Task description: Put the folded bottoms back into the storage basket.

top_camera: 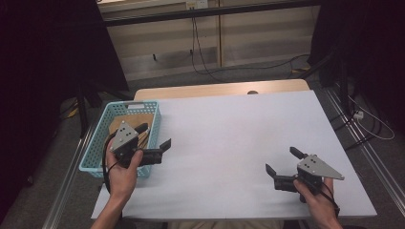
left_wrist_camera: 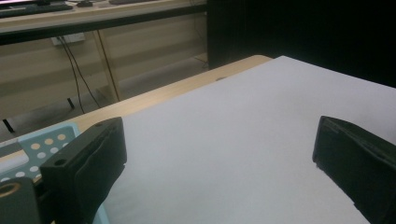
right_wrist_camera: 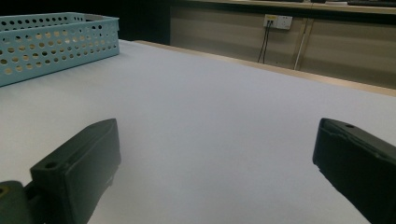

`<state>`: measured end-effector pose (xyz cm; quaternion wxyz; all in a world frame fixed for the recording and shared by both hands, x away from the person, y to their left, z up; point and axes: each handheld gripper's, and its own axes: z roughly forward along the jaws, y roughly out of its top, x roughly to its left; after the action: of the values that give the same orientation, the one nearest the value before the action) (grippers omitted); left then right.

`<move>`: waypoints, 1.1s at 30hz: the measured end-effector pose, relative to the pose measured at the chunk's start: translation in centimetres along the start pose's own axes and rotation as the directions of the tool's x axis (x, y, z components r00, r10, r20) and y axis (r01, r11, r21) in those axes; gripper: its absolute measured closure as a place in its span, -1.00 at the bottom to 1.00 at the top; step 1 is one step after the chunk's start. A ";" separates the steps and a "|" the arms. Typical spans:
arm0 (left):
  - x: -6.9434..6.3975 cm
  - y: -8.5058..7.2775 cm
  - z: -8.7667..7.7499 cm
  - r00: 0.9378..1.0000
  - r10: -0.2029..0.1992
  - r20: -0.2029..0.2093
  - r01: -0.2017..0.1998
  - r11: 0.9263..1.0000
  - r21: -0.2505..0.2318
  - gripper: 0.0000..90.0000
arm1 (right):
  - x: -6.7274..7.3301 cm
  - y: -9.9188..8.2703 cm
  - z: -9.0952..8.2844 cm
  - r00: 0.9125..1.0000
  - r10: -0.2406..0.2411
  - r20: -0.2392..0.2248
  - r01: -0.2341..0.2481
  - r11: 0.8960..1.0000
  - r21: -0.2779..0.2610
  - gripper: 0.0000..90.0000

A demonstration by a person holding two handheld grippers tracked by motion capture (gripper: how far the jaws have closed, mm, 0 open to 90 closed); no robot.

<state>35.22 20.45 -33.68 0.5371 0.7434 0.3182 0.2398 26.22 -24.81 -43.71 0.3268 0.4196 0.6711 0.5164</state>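
My left gripper [top_camera: 154, 136] is held in a hand at the table's left, over the near right corner of a light blue perforated basket [top_camera: 131, 104]. Its jaws stand wide apart with nothing between them, as the left gripper view [left_wrist_camera: 219, 158] confirms. My right gripper [top_camera: 283, 161] hovers low over the white table cover [top_camera: 229, 138] at the near right, also open and empty [right_wrist_camera: 215, 163]. Both point roughly toward the middle of the table. The basket's corner [left_wrist_camera: 46, 144] shows beside my left jaw, and the basket [right_wrist_camera: 51, 44] is far off in the right gripper view.
A brown flat surface [top_camera: 136, 120] shows inside the basket. A strip of wooden tabletop [top_camera: 219, 89] runs along the far edge. Black curtains stand on both sides, with cables on the floor [top_camera: 248, 67] beyond the table.
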 end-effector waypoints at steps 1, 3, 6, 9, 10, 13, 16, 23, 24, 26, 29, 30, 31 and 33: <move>-0.1 -0.1 0.1 1.000 -0.009 0.006 0.009 1.000 -0.006 -0.93 | 0.0 0.0 0.0 1.000 0.000 0.000 0.000 1.000 0.000 -0.98; -0.3 -0.3 0.4 1.000 -0.021 0.014 0.021 1.000 -0.004 -0.93 | 0.0 0.0 0.0 1.000 -0.002 0.000 0.002 1.000 -0.002 -0.98; -0.6 -0.7 1.0 1.000 -0.013 0.026 0.013 1.000 0.021 -0.94 | 0.0 0.0 0.0 1.000 0.000 0.001 0.000 1.000 -0.001 -0.98; -1.1 -1.2 1.6 0.999 -0.016 0.032 0.015 0.999 0.048 -0.94 | 0.0 0.0 0.0 1.000 -0.003 -0.001 0.003 1.000 0.000 -0.98; -1.2 -1.4 1.7 0.999 -0.016 0.039 0.014 0.999 0.050 -0.94 | 0.0 0.0 0.0 1.000 -0.002 -0.002 0.002 1.000 0.000 -0.98; -1.6 -1.8 2.1 0.998 -0.024 0.058 0.021 0.998 0.056 -0.94 | 0.0 0.0 0.0 1.000 -0.002 -0.002 0.002 1.000 0.001 -0.98; -1.6 -2.2 2.3 0.998 -0.032 0.058 0.029 0.998 0.053 -0.94 | 0.0 0.0 0.1 1.000 -0.002 -0.003 0.002 1.000 0.001 -0.98; -1.7 -3.6 3.0 0.996 -0.043 0.072 0.037 0.996 0.083 -0.94 | 0.0 0.0 0.1 1.000 -0.002 -0.004 0.002 1.000 0.002 -0.98; -1.7 -3.9 3.2 0.997 -0.042 0.069 0.035 0.995 0.092 -0.94 | 0.0 0.0 0.1 1.000 -0.002 -0.004 0.002 1.000 0.002 -0.98; -1.7 -4.4 3.4 0.997 -0.043 0.071 0.036 0.993 0.108 -0.94 | 0.0 0.0 0.1 1.000 -0.003 -0.004 0.003 1.000 0.002 -0.98; -1.8 -4.8 3.4 0.995 -0.053 0.082 0.043 0.992 0.119 -0.94 | 0.0 -0.1 0.1 1.000 -0.004 -0.004 0.004 1.000 0.002 -0.98; -1.8 -5.0 3.3 0.996 -0.048 0.079 0.038 0.992 0.122 -0.94 | 0.0 -0.1 0.1 1.000 -0.004 -0.004 0.004 1.000 0.002 -0.98; -1.8 -5.1 3.2 0.996 -0.046 0.076 0.037 0.993 0.113 -0.94 | 0.0 -0.1 0.1 1.000 -0.003 -0.004 0.003 1.000 0.002 -0.98; -1.8 -5.5 3.1 0.997 -0.043 0.069 0.036 0.993 0.110 -0.94 | 0.0 -0.1 0.1 1.000 -0.003 -0.004 0.003 1.000 0.002 -0.98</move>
<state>34.92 18.35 -39.91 0.5115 0.7732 0.3261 0.1848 26.28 -24.75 -43.79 0.3259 0.4181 0.6729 0.5160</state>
